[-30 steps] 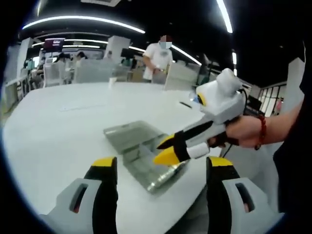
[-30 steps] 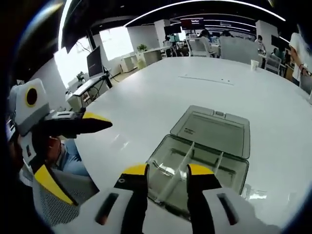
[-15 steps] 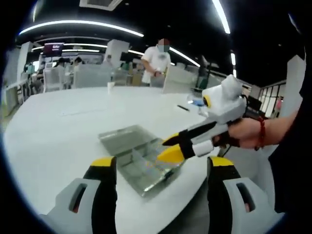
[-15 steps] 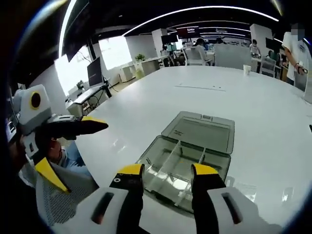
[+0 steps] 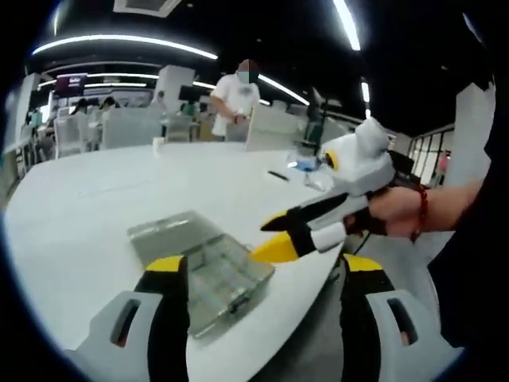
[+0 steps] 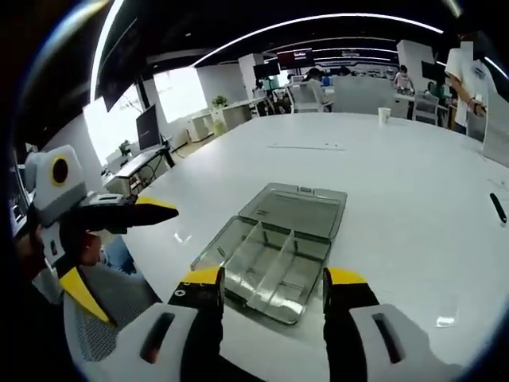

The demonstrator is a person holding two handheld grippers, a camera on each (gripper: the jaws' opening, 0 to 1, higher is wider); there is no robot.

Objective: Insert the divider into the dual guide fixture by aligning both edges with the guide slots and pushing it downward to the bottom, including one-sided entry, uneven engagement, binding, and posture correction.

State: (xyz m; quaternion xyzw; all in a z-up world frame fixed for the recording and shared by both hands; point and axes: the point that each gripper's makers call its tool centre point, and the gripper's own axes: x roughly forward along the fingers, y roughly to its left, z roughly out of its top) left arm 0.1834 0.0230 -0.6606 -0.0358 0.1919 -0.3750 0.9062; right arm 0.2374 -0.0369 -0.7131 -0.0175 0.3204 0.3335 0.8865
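Observation:
A clear plastic box [image 6: 266, 263] with its lid [image 6: 296, 210] folded open lies on the white table [image 6: 398, 183], close to the near edge. Thin clear dividers [image 6: 270, 259] stand inside it, splitting it into compartments. My right gripper [image 6: 274, 280] hovers open just short of the box, with nothing between its jaws. In the left gripper view the box [image 5: 219, 274] sits low at left, and the right gripper [image 5: 274, 235], held by a hand, hangs open beside its right end. My left gripper [image 5: 264, 269] is open and empty; one of its fingertips [image 6: 157, 208] shows left of the box.
The table edge [image 5: 318, 270] runs right beside the box. A black pen [image 6: 499, 207] and a paper cup [image 6: 384, 115] lie farther out on the table. A person in a white shirt [image 5: 232, 99] stands beyond it, among chairs and desks.
Both grippers have drawn back from the box. The right gripper's jaws, which were close over a divider, are spread wider now and clear of the box.

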